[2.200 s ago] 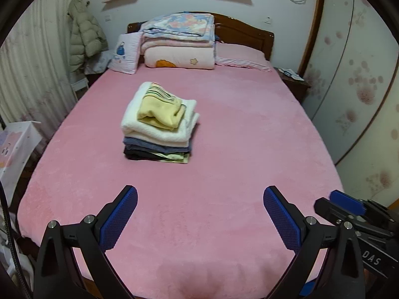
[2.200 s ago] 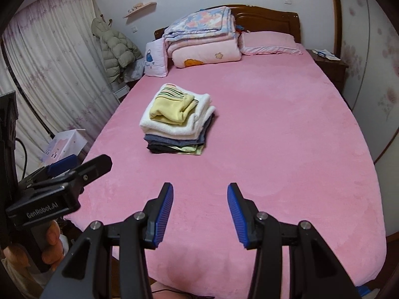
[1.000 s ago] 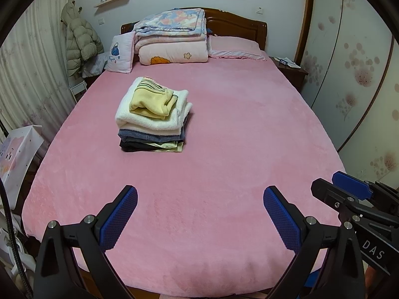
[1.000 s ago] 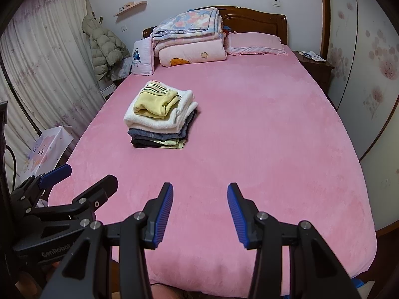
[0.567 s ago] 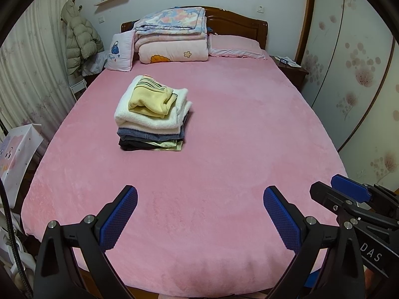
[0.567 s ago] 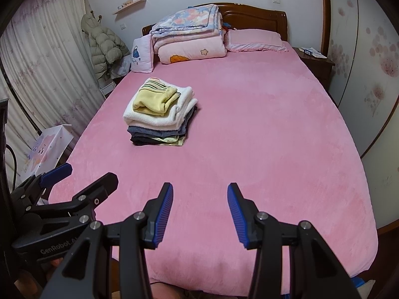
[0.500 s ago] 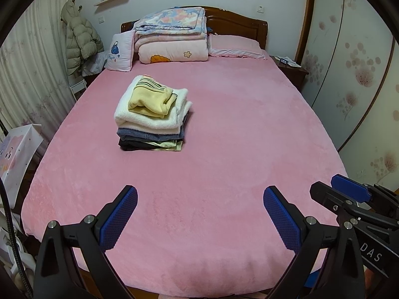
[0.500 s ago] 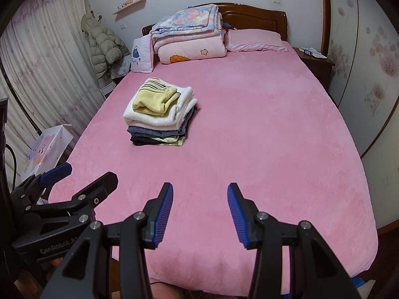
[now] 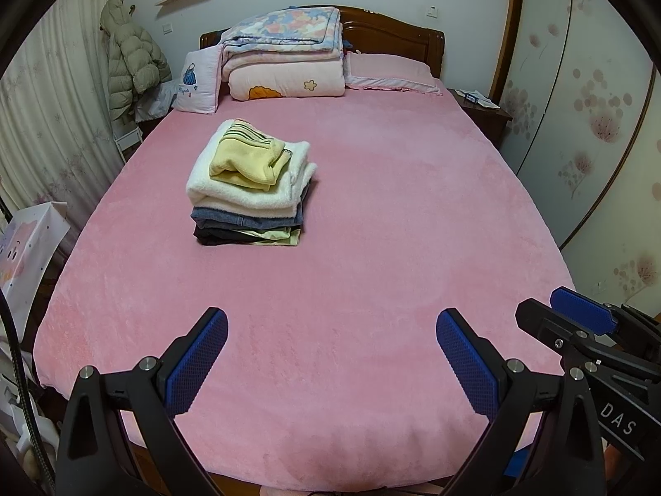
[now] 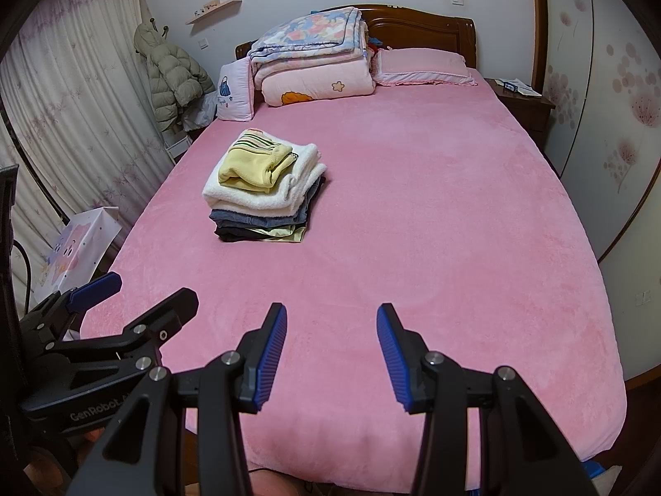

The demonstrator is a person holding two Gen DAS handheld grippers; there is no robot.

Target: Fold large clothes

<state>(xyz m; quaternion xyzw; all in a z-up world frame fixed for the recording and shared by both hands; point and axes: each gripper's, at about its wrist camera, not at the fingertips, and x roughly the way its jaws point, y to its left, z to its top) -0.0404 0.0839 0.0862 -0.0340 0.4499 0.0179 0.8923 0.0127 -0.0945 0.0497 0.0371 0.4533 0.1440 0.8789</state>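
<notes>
A stack of folded clothes [image 9: 250, 190] [image 10: 264, 190] rests on the pink bed [image 9: 372, 248] [image 10: 433, 227], left of its middle: a yellow piece on top, then white fleece, blue denim, dark and pale green layers. My left gripper [image 9: 330, 355] hovers over the bed's near edge, open wide, nothing between its blue pads. My right gripper [image 10: 330, 351] also hangs over the near edge, open and empty. Each gripper shows in the other's view: the right one [image 9: 578, 322] at the lower right, the left one [image 10: 136, 301] at the lower left.
Folded quilts [image 9: 285, 58] and a pink pillow [image 9: 388, 74] lie against the wooden headboard. A small white cushion [image 9: 198, 82] leans at the back left. A puffy coat [image 9: 132, 66] hangs by the curtain. A nightstand [image 9: 483, 111] stands at the right; a paper bag [image 10: 78, 244] sits left of the bed.
Both views pulled back from the bed up to a second ago, so the stack looks farther off. Since then nothing has moved; both grippers stay open.
</notes>
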